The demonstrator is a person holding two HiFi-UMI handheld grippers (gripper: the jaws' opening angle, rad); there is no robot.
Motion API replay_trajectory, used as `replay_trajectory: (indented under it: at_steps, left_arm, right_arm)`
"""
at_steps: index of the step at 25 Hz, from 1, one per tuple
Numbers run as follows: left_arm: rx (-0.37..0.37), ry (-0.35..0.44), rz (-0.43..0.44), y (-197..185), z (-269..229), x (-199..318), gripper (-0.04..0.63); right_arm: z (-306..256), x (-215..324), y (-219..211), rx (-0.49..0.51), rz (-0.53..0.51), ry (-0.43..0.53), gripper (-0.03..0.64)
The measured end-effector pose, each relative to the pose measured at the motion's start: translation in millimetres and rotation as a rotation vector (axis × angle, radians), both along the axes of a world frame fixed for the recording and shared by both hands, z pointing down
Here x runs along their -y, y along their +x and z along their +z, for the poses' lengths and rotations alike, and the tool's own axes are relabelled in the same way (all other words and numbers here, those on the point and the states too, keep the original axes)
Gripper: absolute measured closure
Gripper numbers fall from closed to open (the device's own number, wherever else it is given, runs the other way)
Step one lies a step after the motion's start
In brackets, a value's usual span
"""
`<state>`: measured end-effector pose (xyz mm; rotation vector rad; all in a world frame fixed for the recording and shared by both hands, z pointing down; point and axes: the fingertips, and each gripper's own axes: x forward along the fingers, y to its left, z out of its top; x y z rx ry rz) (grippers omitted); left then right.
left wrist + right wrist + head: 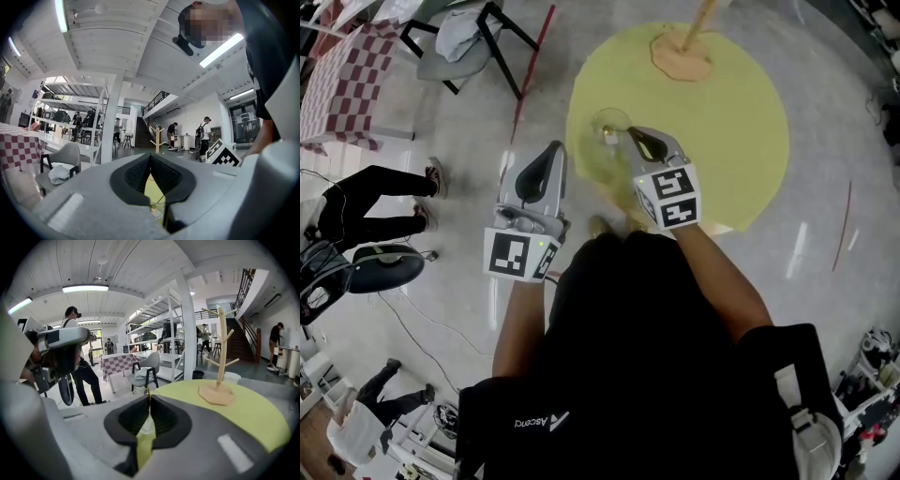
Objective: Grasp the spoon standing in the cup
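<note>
The thin golden spoon stands in the clear glass cup, and that cup sits close to the left edge of the round yellow-green table, on the side nearest you; your right gripper reaches in over the table's near edge and its tip is right at the cup's rim; in the right gripper view its jaws are clenched, with the spoon's slim handle pinched where the tips meet and the glass showing pale in the gap below them. Your left gripper hangs just beside the table's left edge, apart from the cup; its jaws are pressed together at the tips and grasp nothing; through the slit beneath them you can see the cup and the spoon's handle leaning inside it. Towards the table's far edge stands a pale wooden branch stand on a flat base, well apart from the cup; off the table to the left are a grey chair and a red-and-white checked cloth.
</note>
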<state>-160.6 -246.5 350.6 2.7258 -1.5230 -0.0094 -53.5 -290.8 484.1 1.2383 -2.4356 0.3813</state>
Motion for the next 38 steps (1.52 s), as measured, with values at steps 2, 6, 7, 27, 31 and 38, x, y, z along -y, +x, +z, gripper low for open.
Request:
replay_trajectory:
  at_steps: [2, 6, 7, 27, 31, 38]
  left_arm:
    - [-0.002, 0.001, 0.008, 0.1, 0.3, 0.2, 0.584]
    - [-0.006, 0.010, 0.025, -0.7, -4.3, 1.0, 0.584]
    - [-0.007, 0.013, 0.029, -0.9, -6.1, 1.1, 0.584]
    - [-0.015, 0.114, 0.088, 14.3, -60.0, -9.2, 0.584]
    - [-0.010, 0.117, 0.091, 17.7, -62.4, -9.9, 0.584]
    - [-0.005, 0.125, 0.090, 23.3, -65.8, -13.1, 0.584]
  right_arm:
    - [-3.5, 0.6, 0.2, -0.006, -0.003, 0.010, 0.606]
    - [-20.3, 1.7, 0.3, -0.024, -0.013, 0.048, 0.607]
    - [-26.3, 1.4, 0.4, -0.027, -0.016, 0.057, 0.607]
    - [-165.9, -48.2, 28.8, 0.106, -0.086, 0.215, 0.607]
    - [-168.4, -51.6, 33.3, 0.121, -0.084, 0.218, 0.609]
    - [-166.7, -54.4, 38.4, 0.125, -0.090, 0.214, 0.609]
